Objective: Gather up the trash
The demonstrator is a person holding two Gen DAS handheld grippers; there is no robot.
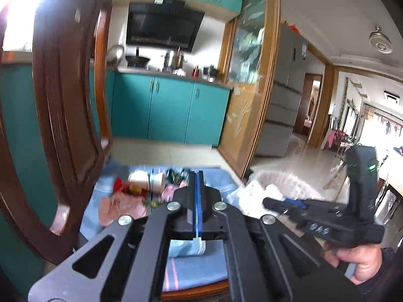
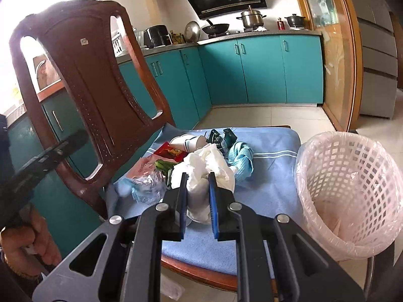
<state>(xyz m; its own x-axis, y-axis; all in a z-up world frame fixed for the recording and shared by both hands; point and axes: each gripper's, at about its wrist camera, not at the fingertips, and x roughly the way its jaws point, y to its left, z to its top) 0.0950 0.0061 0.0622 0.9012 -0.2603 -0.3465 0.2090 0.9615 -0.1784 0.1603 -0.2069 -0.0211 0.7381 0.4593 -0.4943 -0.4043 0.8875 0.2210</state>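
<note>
A pile of trash lies on the blue cloth (image 2: 272, 173) of a wooden chair seat: a white crumpled tissue (image 2: 211, 168), a red wrapper (image 2: 167, 152), a paper cup (image 2: 187, 142), dark wrappers (image 2: 224, 136), a light blue rag (image 2: 241, 161) and a clear plastic bag (image 2: 148, 186). My right gripper (image 2: 197, 176) is closed around the white tissue. My left gripper (image 1: 197, 173) is shut, a thin white strip (image 1: 199, 244) showing between its jaws near their base, above the seat near the pile (image 1: 141, 186). A white mesh bin (image 2: 350, 191) with a pink liner stands at the right.
The brown chair back (image 2: 95, 80) rises at the left of the seat. Teal kitchen cabinets (image 2: 262, 68) and a counter with pots stand behind. A glass sliding door (image 1: 244, 88) and a fridge (image 1: 282, 95) are to the right. Tiled floor lies beyond the chair.
</note>
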